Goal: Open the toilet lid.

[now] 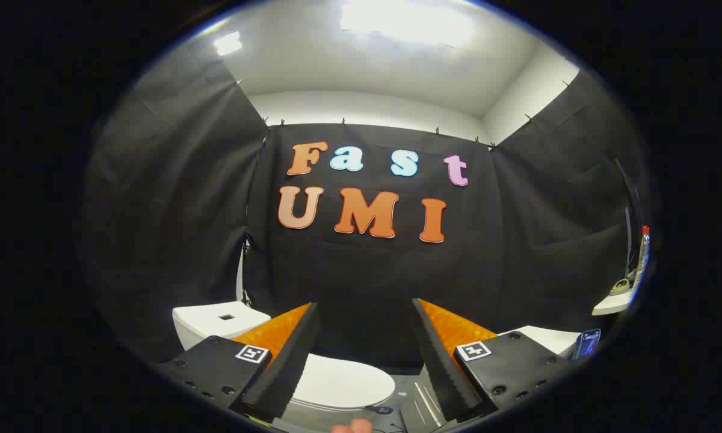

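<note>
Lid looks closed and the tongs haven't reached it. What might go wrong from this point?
The tongs are open, above the closed toilet lid, which sits nearer the left finger, so the approach may land off-centre. The lid looks smooth and low, so the fingers may slip off its edge. The cistern close behind could stop the lid.

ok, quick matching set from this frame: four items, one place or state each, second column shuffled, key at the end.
Items:
1. toilet lid
2. cistern
3. bottle
4. gripper

Places/states:
A. on the shelf far off to the right
B. open, holding nothing
C. closed flat, low between the fingers
D. behind the left finger, against the black cloth

Pairs: 1-C, 2-D, 3-A, 4-B
</note>
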Motion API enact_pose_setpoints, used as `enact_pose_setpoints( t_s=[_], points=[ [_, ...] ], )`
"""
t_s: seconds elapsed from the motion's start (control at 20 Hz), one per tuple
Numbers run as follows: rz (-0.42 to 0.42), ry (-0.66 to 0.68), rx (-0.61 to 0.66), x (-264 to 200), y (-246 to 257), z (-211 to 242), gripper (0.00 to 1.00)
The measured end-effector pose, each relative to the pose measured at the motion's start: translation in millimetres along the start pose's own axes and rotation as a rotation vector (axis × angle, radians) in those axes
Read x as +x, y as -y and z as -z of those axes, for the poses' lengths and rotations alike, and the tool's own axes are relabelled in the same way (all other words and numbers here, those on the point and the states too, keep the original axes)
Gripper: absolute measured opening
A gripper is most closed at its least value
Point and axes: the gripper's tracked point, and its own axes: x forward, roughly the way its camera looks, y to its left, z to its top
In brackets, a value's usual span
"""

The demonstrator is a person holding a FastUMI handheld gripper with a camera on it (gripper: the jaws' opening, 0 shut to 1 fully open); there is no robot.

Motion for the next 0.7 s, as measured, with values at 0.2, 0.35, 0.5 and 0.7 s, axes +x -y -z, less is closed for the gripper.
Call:
enact_pose_setpoints(
  t_s=[0.2,0.35,0.5,0.7],
  points=[
    [-0.010,-0.008,0.003,-0.5,-1.6,3.7,0.98],
    [-0.008,-0.008,-0.001,-1.6,-0.5,2.4,0.98],
    [-0.012,-0.009,-0.002,-2.6,-3.5,2.8,0.98],
    [-0.009,-0.019,-0.002,-2.7,-2.6,4.0,0.98]
  ],
)
